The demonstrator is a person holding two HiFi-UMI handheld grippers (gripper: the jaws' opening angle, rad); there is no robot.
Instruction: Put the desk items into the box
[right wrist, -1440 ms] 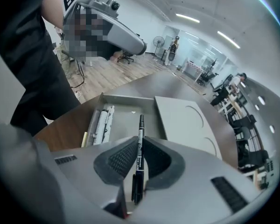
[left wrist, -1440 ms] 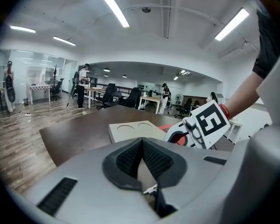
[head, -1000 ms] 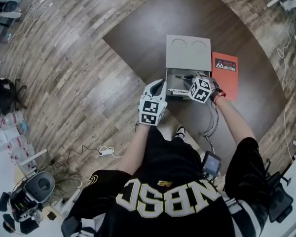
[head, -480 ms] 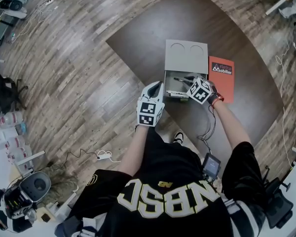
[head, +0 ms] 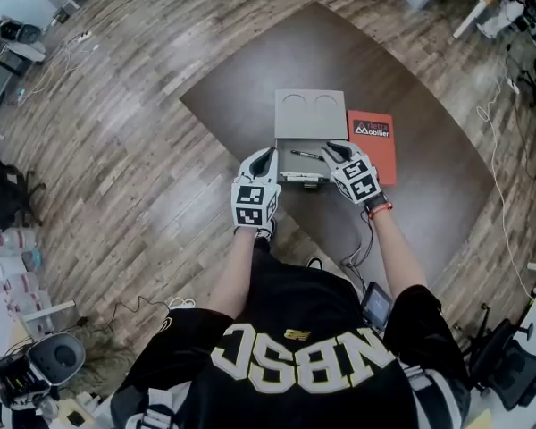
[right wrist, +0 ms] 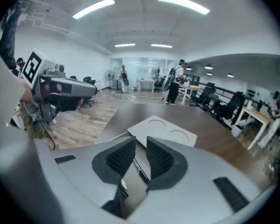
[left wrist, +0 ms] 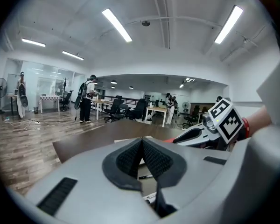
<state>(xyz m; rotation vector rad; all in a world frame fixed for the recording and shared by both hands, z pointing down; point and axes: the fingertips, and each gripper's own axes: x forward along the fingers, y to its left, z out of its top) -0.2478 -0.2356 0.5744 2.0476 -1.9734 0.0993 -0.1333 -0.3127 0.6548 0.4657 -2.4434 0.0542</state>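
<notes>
An open grey box [head: 297, 164] sits on the dark table with its lid [head: 310, 114] folded back; the lid has two round recesses. Inside lie a black pen [head: 305, 155] and some white items [head: 304, 178]. My left gripper [head: 268, 157] is at the box's near-left corner, its pads together with nothing between them [left wrist: 141, 141]. My right gripper [head: 332, 150] is at the box's near-right corner, just right of the pen. Its jaws stand apart and hold nothing [right wrist: 141, 143]. Through the gap I see the pen [right wrist: 141, 170] on the box floor.
An orange book [head: 372, 139] lies flat just right of the box. The table's edge [head: 228, 141] runs close to the left of the box, with wood floor beyond. Office desks, chairs and standing people [left wrist: 86, 104] are far off.
The head view has shifted, so the box now sits nearer the middle. The right gripper's tip has drawn slightly away from the pen's end. The left gripper keeps its place beside the box.
</notes>
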